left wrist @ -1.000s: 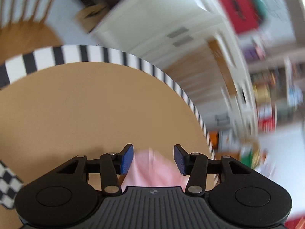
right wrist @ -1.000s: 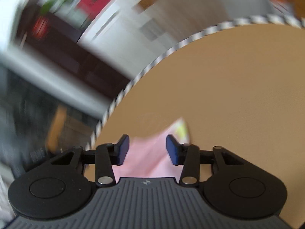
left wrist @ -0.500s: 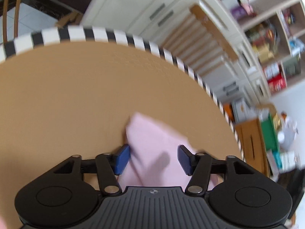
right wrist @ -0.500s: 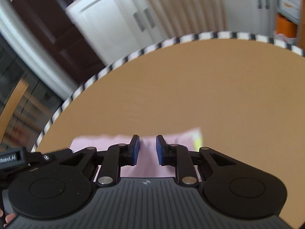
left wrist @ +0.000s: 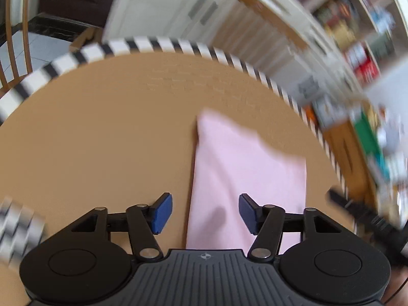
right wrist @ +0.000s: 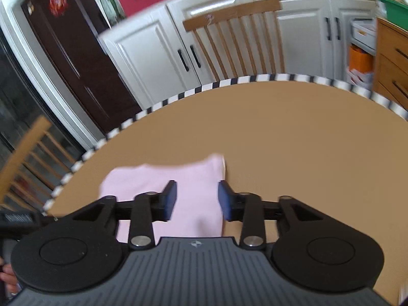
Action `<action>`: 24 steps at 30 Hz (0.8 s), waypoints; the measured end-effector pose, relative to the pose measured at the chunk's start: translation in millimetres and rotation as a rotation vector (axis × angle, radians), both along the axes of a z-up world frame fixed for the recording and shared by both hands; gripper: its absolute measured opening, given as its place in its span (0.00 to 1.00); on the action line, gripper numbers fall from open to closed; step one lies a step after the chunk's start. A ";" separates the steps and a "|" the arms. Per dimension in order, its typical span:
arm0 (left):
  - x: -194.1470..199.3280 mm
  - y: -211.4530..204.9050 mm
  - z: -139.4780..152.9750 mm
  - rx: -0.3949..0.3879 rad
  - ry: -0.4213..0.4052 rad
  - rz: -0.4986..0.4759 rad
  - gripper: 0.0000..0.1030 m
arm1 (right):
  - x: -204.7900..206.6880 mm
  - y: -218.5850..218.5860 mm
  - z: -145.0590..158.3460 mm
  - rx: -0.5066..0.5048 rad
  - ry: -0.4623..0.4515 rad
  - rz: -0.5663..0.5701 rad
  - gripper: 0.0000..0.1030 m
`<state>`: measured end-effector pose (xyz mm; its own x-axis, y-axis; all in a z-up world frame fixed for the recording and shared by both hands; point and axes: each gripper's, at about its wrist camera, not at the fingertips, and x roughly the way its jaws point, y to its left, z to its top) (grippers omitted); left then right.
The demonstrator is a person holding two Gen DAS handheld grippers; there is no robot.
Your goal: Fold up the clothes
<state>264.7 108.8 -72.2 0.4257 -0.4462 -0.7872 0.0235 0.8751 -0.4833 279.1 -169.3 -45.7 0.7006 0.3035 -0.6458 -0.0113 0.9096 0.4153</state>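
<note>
- Left wrist view: left tool (left wrist: 205, 213) points down at the round tan table (left wrist: 102, 132), which has a black-and-white striped rim
- Its jaws stand well apart and are widening; the blue pads (left wrist: 161, 213) press on nothing
- Pink garment (left wrist: 244, 168) lies flat on the table as a folded, roughly oblong piece; its left edge runs up from between the jaws, so the left pad sits over bare table and the right pad over the cloth
- Far end of the garment has an uneven, sloping edge; its right side lies close to the table rim
- Dark blurred bar at the right edge, probably the other tool, cannot tell for certain
- Background blurred: white cabinets (left wrist: 163, 10), a wooden chair back (left wrist: 267, 12), cluttered shelves (left wrist: 357, 25)
- Right wrist view: right tool (right wrist: 196, 198) hangs above the same garment (right wrist: 193, 178); jaws moderately apart and opening, with cloth seen between them but not pinched
- Here the garment lies near the left rim of the table (right wrist: 306, 140), its right edge under the right pad
- Behind the table: a slatted wooden chair (right wrist: 237, 38), white cupboards with dark handles (right wrist: 153, 51), a dark door (right wrist: 76, 58), a second chair (right wrist: 25, 158) at the left
- Part of a hand (right wrist: 7, 278) shows at the bottom left corner
</note>
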 end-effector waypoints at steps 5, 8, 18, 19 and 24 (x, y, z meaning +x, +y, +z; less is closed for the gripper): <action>-96.3 10.2 -7.5 0.016 0.033 -0.036 0.66 | -114.6 -12.1 -20.1 0.142 0.112 -0.046 0.40; -124.3 2.5 -8.0 0.045 -0.003 -0.009 0.63 | -153.6 -15.5 -34.3 0.158 0.164 -0.080 0.31; -136.0 -41.3 -0.2 0.321 -0.060 -0.022 0.10 | -149.5 1.5 -39.2 -0.063 0.118 -0.007 0.04; -133.8 -43.6 0.1 0.333 -0.059 -0.031 0.10 | -151.7 0.6 -33.9 -0.123 0.108 -0.013 0.03; -115.5 -48.8 -4.6 0.319 -0.034 -0.031 0.11 | -164.0 -18.6 -18.4 -0.085 0.055 -0.043 0.06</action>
